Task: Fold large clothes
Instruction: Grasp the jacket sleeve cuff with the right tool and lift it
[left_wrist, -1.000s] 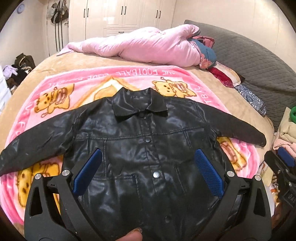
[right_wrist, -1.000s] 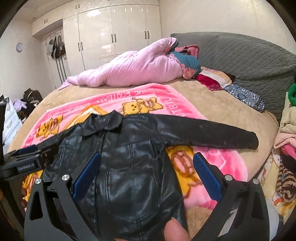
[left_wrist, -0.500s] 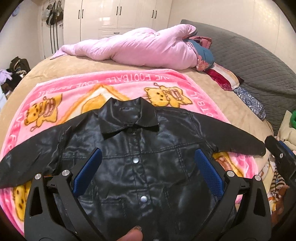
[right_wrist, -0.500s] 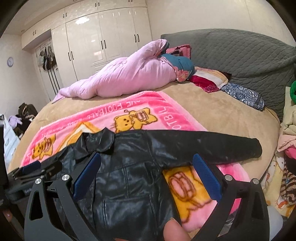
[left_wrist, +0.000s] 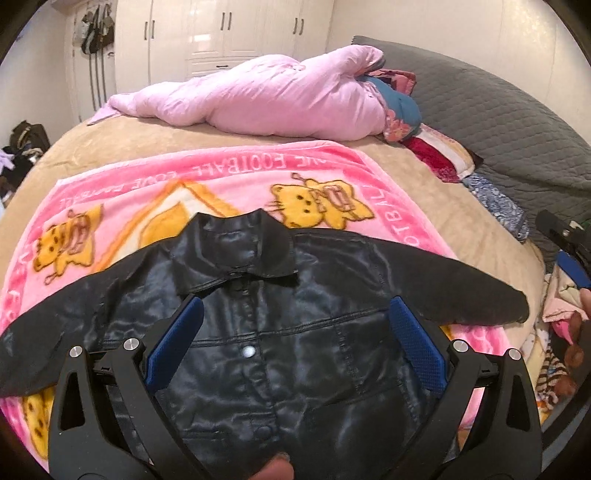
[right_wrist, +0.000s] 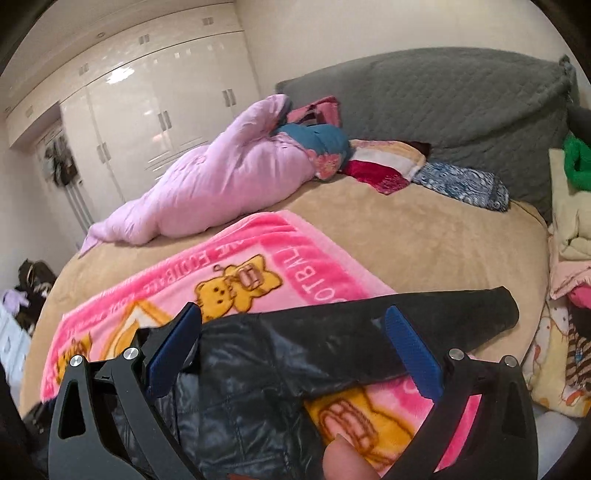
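A black leather-look jacket (left_wrist: 295, 325) lies face up on a pink cartoon blanket (left_wrist: 229, 173), buttoned, collar away from me, both sleeves spread out. My left gripper (left_wrist: 295, 332) is open and empty, hovering over the jacket's chest. My right gripper (right_wrist: 295, 339) is open and empty, over the jacket's right shoulder and sleeve (right_wrist: 424, 317), whose cuff points right. The right gripper also shows at the right edge of the left wrist view (left_wrist: 569, 247).
The blanket (right_wrist: 295, 258) lies on a beige bed (right_wrist: 424, 229). A pink duvet (left_wrist: 266, 99) and folded cloths (right_wrist: 384, 166) lie at the far side by a grey headboard (right_wrist: 461, 107). Piled clothes (right_wrist: 569, 236) sit at the right. White wardrobes (left_wrist: 229, 33) stand behind.
Both grippers have drawn back and tilted up, so the jacket sits lower in both views. The right view now shows mostly the right sleeve. Both grippers stay open.
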